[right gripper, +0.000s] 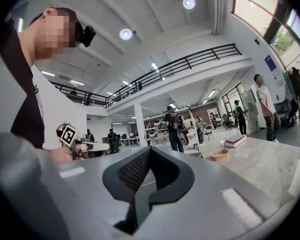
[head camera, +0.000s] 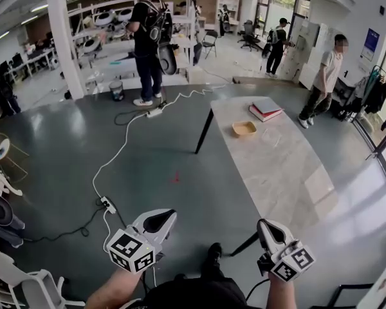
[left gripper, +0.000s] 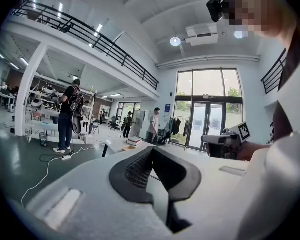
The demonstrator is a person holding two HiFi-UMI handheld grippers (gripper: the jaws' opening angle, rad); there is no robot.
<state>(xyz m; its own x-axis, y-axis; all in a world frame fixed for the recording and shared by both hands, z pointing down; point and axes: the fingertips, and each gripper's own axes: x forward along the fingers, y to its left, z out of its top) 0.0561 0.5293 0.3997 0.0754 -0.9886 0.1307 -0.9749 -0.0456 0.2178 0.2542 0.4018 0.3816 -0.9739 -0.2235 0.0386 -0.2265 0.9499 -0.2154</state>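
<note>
Grippers short of marble table (head camera: 276,153)
Left gripper (head camera: 166,216), right gripper (head camera: 265,225): jaws were pressed together, nothing between; forearms cut off below.

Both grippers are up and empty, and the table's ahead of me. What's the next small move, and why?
Probably step forward along the table. The left gripper and right gripper hang shut and empty by the table's near end, the left one over the dark floor. The tan bowl and the books sit at the table's far end, apparently out of reach from here.
</note>
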